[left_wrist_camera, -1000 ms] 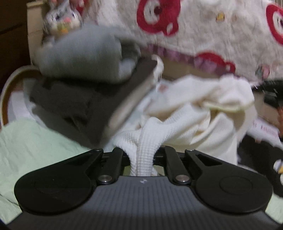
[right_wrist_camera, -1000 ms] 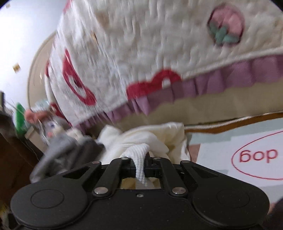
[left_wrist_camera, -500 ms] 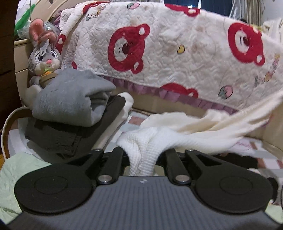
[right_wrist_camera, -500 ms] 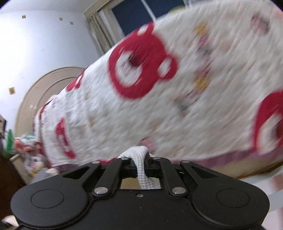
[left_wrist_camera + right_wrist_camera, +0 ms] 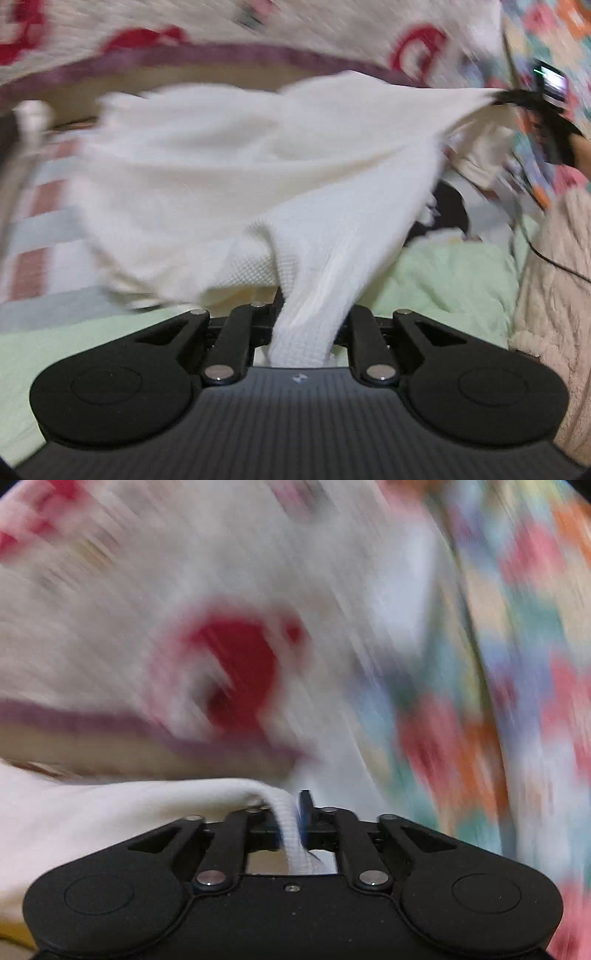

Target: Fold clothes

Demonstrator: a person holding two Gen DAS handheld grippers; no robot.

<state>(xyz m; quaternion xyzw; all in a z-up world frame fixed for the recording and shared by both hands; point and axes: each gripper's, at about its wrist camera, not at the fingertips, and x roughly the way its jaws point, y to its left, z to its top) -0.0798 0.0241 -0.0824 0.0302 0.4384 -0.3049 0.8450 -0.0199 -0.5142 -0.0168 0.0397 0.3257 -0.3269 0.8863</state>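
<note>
**Cream garment pulled wide between both grippers**

Left wrist view: half a second ago the garment (image 5: 236, 173) sagged in a bunch before the folded stack and the toy rabbit; now it is spread into a broad sheet, and the stack and rabbit have gone from view. The left gripper (image 5: 303, 332) is clamped on a waffle-knit fold that rises straight from between its fingers. The far corner is drawn to a point at the right gripper (image 5: 517, 101), upper right (small and blurred here). Below lies a pale green sheet (image 5: 443, 280); a striped mat (image 5: 40, 236) shows at left, and a quilt (image 5: 221, 26) with red bears and a purple frill hangs behind. A fuzzy cream sleeve (image 5: 557, 295) fills the right edge.

Right wrist view: the quilt (image 5: 229, 664) has slid left, and a multicoloured patchwork cloth (image 5: 517, 664) now fills the right, all badly smeared. The right gripper (image 5: 291, 823) pinches a ribbed edge of the garment (image 5: 110, 812), which runs off leftward.
</note>
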